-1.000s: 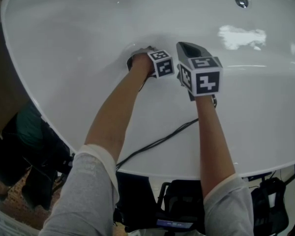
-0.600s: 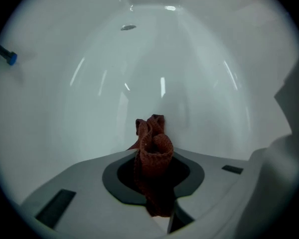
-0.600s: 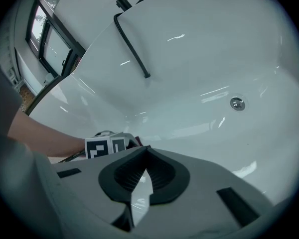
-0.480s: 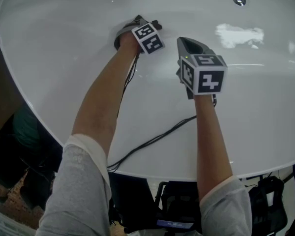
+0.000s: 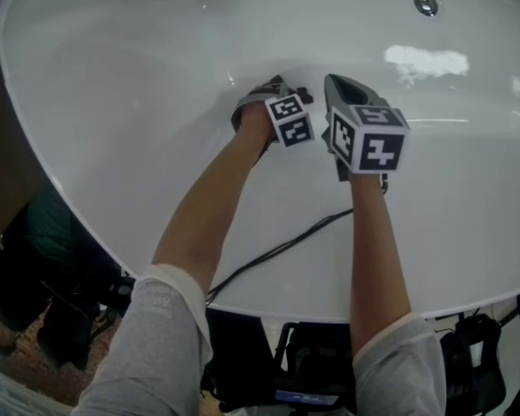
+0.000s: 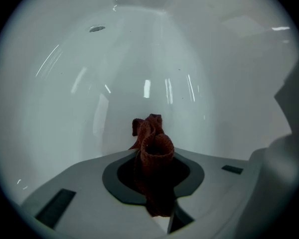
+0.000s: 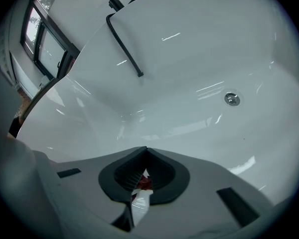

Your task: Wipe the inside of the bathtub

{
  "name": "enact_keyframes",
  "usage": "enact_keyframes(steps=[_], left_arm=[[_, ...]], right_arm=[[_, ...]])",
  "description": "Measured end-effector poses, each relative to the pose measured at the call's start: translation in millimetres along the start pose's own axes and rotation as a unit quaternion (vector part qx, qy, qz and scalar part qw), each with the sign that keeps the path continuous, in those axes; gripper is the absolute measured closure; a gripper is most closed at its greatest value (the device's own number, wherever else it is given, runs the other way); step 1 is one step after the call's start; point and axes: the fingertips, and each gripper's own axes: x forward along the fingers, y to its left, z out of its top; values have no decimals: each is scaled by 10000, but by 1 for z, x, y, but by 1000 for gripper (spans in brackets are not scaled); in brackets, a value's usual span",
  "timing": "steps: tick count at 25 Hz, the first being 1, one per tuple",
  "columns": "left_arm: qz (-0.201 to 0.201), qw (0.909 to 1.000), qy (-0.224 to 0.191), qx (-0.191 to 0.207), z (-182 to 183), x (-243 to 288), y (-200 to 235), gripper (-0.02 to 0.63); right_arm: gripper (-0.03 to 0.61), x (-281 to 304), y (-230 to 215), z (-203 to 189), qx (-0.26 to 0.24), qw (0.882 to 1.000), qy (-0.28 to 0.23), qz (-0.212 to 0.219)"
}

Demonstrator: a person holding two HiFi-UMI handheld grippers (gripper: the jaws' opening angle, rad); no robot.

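White bathtub (image 5: 113, 163) wall, likely slick, lies under both tools: the left gripper (image 6: 154, 193) is clamped on a bunched rust-red cloth (image 6: 152, 146), soft and light I judge, best pinched mid-wad; the right gripper (image 7: 139, 185) beside it is closed on nothing clear; drain (image 5: 425, 3) beyond

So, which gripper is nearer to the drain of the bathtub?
Right. The right gripper is below and left of the drain; the left gripper, holding the red cloth, is farther left.

Cloth (image 6: 150, 146) in L tongs (image 6: 154, 176), inside tub (image 5: 139, 76)
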Motion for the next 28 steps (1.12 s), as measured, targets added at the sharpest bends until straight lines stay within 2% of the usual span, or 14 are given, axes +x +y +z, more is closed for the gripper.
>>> enact_keyframes(steps=[2,9,12,14,17,20,23,25,28], left_arm=[[36,10000,-38,-29,-1,-1,12,531],[1010,9939,109,-422,-23,-25,126,529],[1198,9907,106,-632,-30,-33,143,529],[1122,9904,142,-789,-32,-30,128,534],[621,9949,342,-723,-36,-15,81,534],[117,9971,552,-502,-42,-4,32,534],[-123,9966,809,-104,-49,1,10,534],[-184,9923,1226,67,-63,0,15,532],[-121,9774,2105,159,-111,-6,34,532]], right_arm=[[572,-1,-3,2,40,10000,-14,-32],[572,-1,-3,2,30,10000,-3,-28],[572,0,-2,3,-14,10000,10,-33],[572,0,-2,1,-26,10000,27,-34],[572,1,-4,-3,-59,10000,65,-33],[572,2,-1,-1,-114,9999,58,-6],[572,2,0,2,-118,9999,39,-8],[572,1,-1,4,-85,10000,1,-3],[572,0,-2,5,-83,10000,-18,-3]])
